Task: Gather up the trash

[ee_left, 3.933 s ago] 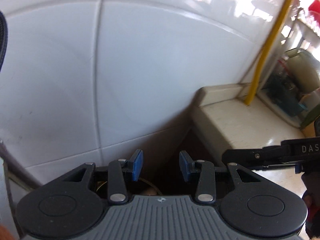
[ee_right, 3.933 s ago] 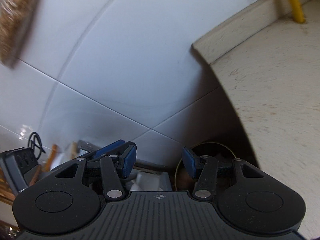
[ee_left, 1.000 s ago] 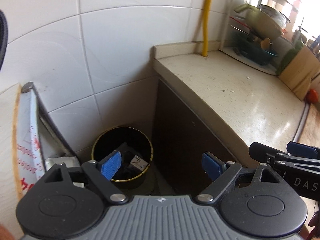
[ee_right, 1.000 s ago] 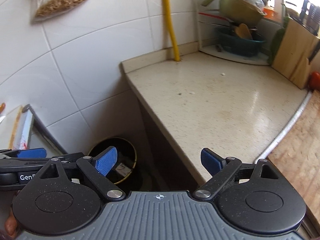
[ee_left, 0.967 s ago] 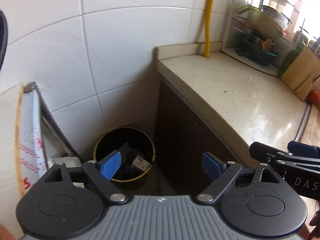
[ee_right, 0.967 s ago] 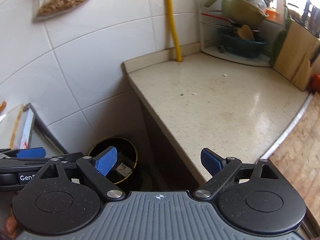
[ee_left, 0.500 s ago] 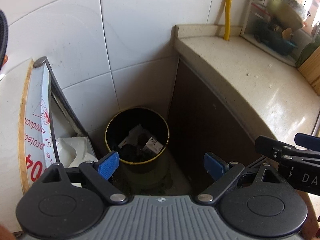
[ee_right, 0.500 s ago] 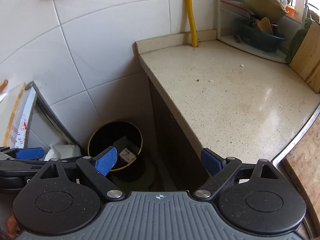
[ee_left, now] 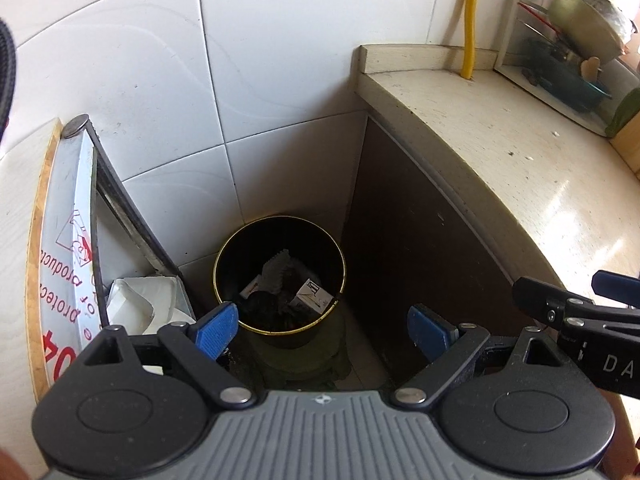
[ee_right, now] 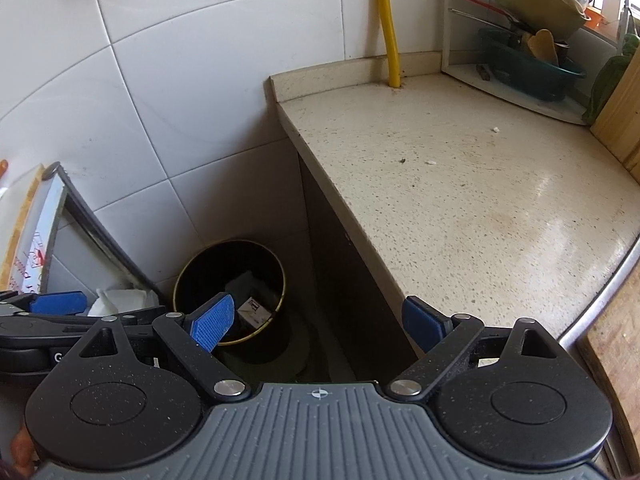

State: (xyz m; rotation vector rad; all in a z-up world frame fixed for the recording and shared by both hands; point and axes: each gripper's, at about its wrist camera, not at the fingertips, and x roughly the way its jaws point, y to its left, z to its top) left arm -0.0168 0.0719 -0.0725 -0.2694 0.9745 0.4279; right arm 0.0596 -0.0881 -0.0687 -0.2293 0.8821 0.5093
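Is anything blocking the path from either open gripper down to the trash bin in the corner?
Nothing visible does. The bin stands open-topped on the floor between the tiled wall and the counter, directly below the left gripper and right gripper. Both are open and hold nothing.

Red print runs up a white panel (ee_left: 80, 280) that leans against the tiled wall, left of the bin. It stands turned on its side; the pieces that can be read are "04", "protec" and "produc", above them a small red drawing. On the side of the right gripper (ee_left: 576, 312), at the edge of the left wrist view, stand the white letters "DA". On the left gripper (ee_right: 56, 320), in the right wrist view, a white "G" shows. A small box (ee_left: 312, 298) in the bin bears black marks too small to read.
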